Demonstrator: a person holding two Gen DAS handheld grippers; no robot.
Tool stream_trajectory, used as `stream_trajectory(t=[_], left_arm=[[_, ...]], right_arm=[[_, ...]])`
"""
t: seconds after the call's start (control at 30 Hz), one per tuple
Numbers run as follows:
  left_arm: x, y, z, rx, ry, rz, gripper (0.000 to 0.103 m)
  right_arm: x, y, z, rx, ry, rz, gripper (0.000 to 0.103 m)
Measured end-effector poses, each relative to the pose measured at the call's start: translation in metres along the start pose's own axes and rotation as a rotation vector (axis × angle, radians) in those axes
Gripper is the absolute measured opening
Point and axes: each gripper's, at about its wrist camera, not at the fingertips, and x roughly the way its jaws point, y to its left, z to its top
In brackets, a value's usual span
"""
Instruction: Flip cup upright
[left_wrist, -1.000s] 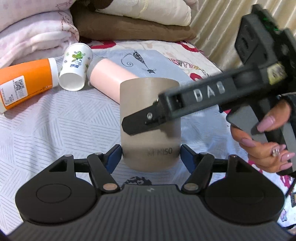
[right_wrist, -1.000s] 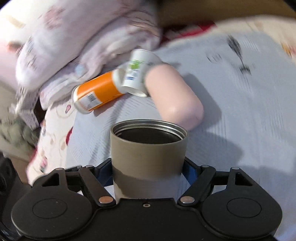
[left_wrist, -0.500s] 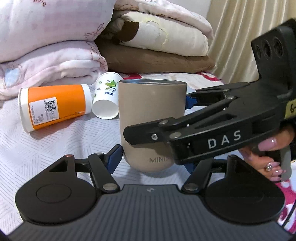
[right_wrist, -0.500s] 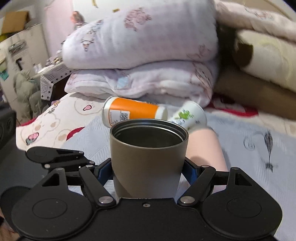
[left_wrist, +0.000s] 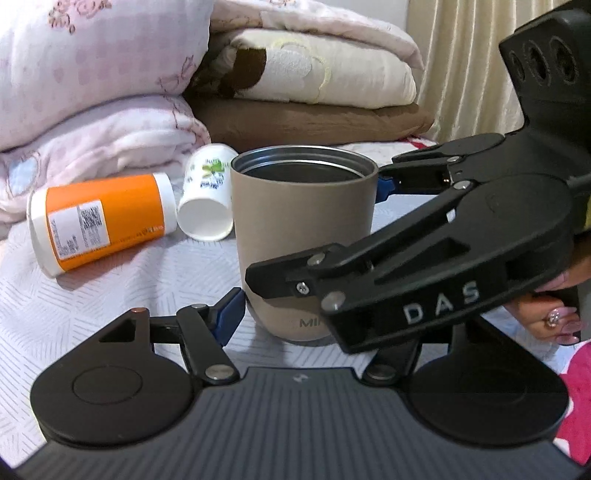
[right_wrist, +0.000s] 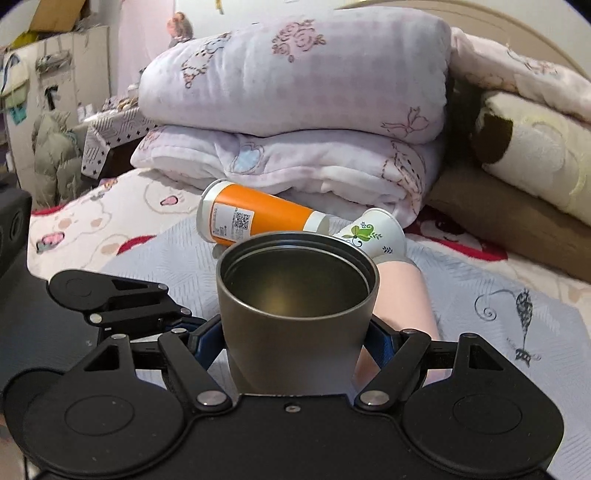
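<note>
Tan cup (left_wrist: 303, 236) stood upright on bed (left_wrist: 110, 295), mouth up. Cup clamped by right gripper (right_wrist: 295, 343); left gripper (left_wrist: 314, 314) jaws spread wide about base, untouching. Flip judged done; release, withdrawal called for next.

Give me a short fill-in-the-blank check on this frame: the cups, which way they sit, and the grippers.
1. The tan cup stands with its mouth facing ____.
2. The right gripper is shut on the ____ cup.
3. The orange cup lies on its ____ on the bedspread.
4. The white paper cup, printed with ____ leaves, lies beside the orange cup.

Missing words: up; tan; side; green
</note>
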Motion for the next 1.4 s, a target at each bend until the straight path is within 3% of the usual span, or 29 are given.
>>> stream_trajectory(t=[0.47, 0.73, 0.93, 1.07, 1.2, 1.4], left_arm=[[-0.004, -0.014, -0.004, 0.060, 0.012, 0.064, 0.067], [-0.016, -0.014, 0.003, -0.040, 0.105, 0.079, 0.073], [-0.039, -0.023, 0.015, -0.095, 0.189, 0.041, 0.073], [-0.062, -0.038, 0.022, -0.052, 0.181, 0.111, 0.073], [-0.083, -0.037, 0.026, -0.111, 0.240, 0.164, 0.074], [-0.108, -0.034, 0.030, -0.153, 0.234, 0.211, 0.078]], right_arm=[[-0.002, 0.006, -0.001, -0.017, 0.050, -0.021, 0.082], [-0.009, -0.007, -0.005, 0.161, 0.064, -0.002, 0.085], [-0.042, 0.000, -0.010, 0.166, 0.006, 0.006, 0.085], [-0.072, 0.000, -0.010, 0.202, -0.054, 0.001, 0.085], [-0.105, -0.002, -0.006, 0.233, -0.091, -0.039, 0.085], [-0.146, 0.006, -0.005, 0.216, -0.147, -0.123, 0.086]])
